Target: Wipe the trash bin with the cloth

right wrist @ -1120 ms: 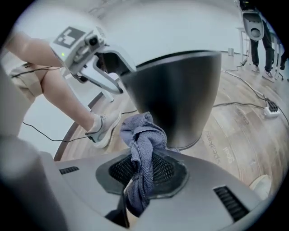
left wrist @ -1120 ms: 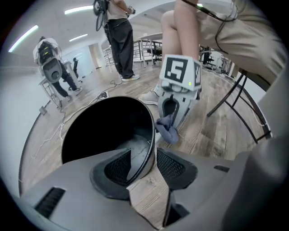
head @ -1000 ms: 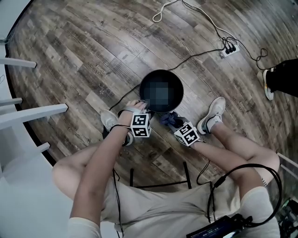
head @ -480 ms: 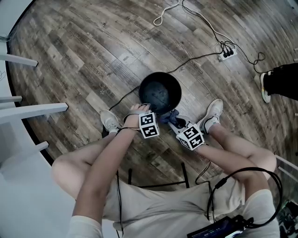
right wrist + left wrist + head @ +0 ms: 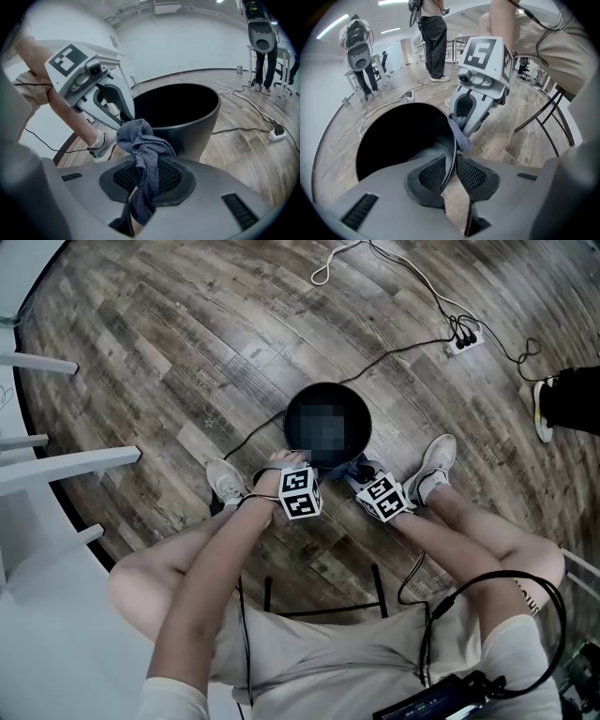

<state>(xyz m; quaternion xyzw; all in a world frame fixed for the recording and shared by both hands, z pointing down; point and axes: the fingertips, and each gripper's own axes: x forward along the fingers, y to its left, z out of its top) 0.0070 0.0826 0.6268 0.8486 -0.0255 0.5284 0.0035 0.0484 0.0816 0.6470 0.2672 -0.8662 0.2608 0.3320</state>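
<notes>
Left gripper [image 5: 451, 165] jaws have just been closing and are now pinched on the thin rim of the black trash bin [image 5: 197, 124], one pad inside, one outside. Right gripper [image 5: 147, 174] is clamped tight on the blue-grey cloth [image 5: 143, 138]. The cloth bunches up above the pads and a loose end hangs below. It sits at the bin's outer wall, just beside the rim, near the left gripper. Bin stands upright on the wood floor [image 5: 187, 352], between the person's shoes.
</notes>
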